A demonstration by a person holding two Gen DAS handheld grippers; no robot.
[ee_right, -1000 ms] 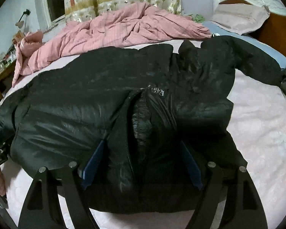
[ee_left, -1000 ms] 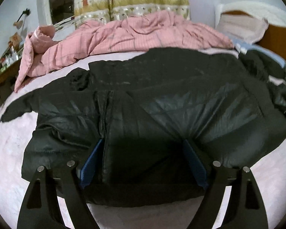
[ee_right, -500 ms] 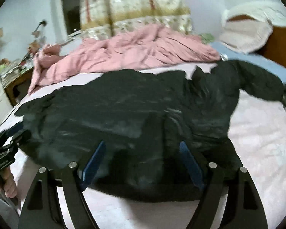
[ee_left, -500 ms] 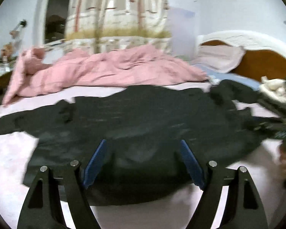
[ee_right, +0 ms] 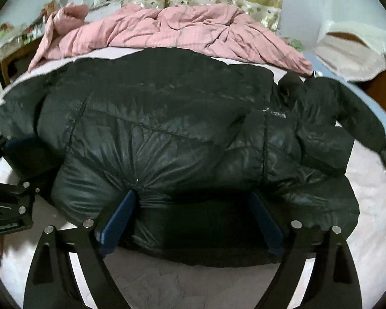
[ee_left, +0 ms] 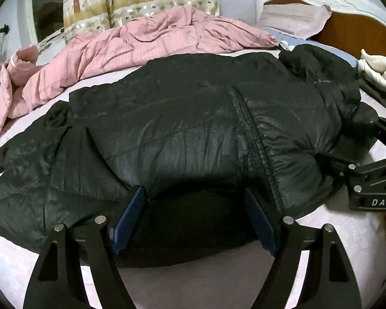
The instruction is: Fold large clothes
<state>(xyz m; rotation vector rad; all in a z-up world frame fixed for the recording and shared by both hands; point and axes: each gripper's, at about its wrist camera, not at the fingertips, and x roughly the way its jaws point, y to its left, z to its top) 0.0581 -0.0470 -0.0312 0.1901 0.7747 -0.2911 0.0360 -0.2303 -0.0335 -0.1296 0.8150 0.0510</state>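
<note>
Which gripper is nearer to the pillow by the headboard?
Right. The right gripper works the jacket's chest end toward the pillow; the left gripper sits farther along the hem.

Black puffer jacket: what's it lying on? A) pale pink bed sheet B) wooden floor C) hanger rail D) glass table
A: the black puffer jacket lies spread on the pale pink bed sheet, with the rumpled pink quilt behind it.
</note>
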